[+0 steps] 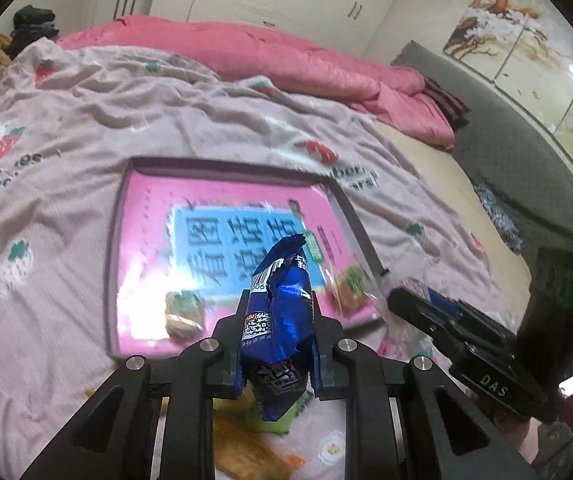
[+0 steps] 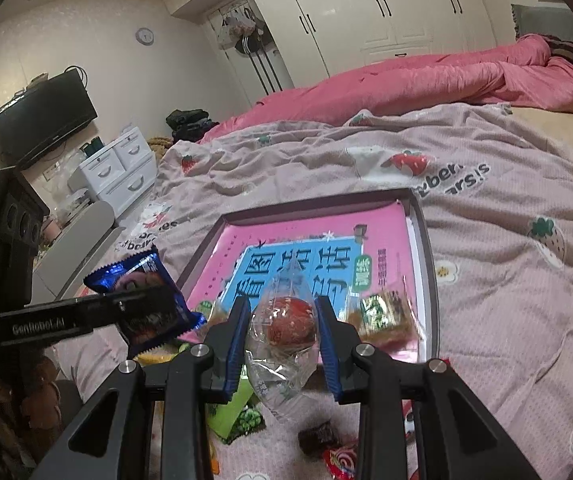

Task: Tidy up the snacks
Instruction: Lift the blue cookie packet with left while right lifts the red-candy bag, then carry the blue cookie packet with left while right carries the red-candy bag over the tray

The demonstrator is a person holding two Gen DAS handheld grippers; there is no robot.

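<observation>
Left wrist view: left tongs grip a blue snack packet held above the near edge of the pink tray on the bed. Right tongs clamp a clear-wrapped red sweet just short of the same tray. Two wrapped snacks already lie inside it. Several more snacks lie loose on the blanket below, so sorting looks barely begun

The left gripper points steeply downward, its jaws clamped on a blue snack packet. The right gripper tilts down too, pinching a clear-wrapped red sweet.
</observation>
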